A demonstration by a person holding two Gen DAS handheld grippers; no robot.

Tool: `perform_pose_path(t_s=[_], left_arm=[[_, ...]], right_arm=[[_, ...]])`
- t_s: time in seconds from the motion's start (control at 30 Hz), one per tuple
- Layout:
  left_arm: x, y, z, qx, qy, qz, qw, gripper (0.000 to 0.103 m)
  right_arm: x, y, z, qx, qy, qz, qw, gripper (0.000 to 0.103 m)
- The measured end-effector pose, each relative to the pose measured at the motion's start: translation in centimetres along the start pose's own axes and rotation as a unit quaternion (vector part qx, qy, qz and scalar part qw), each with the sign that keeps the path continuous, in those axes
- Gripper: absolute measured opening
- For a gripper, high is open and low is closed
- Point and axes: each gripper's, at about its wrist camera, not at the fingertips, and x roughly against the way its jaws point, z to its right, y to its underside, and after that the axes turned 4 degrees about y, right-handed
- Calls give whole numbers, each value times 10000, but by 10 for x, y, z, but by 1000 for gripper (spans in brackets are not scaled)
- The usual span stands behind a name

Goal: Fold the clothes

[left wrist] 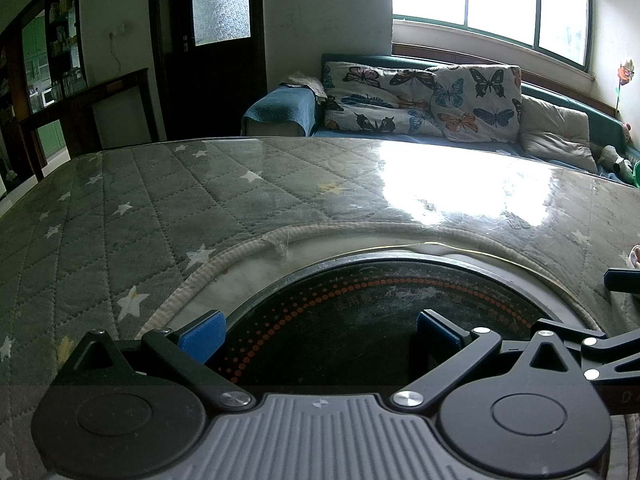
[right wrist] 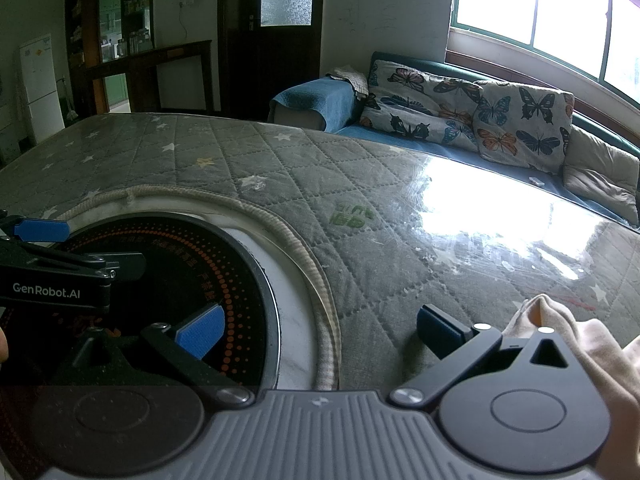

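Bright window (left wrist: 492, 4) above sofa (left wrist: 420, 104), dark door (left wrist: 212, 40)

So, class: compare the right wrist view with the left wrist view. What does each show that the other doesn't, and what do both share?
Only the right wrist view shows the beige garment beside the open right tongs, the white fridge and the left tongs' body from the side.

Only the left wrist view shows the open left tongs straddling the round black cooktop.

Both show the grey star-quilted table cover, butterfly cushions, window and dark door.
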Motion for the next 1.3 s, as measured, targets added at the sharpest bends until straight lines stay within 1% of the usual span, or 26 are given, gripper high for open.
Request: perform_pose_path(t_s=[1.17, 1.27, 1.3], left_arm=[[-1, -1, 1, -5, -2, -1, 10000, 103], [1, 0, 3, -81, 160, -17, 9998, 103], [0, 0, 3, -96, 155, -14, 9998, 103]], right_arm=[[-3, 0, -2, 8, 13, -4, 10000, 103], [-3, 0, -2, 17, 14, 1, 10000, 103], [-3, 0, -2, 22, 17, 5, 10000, 103]])
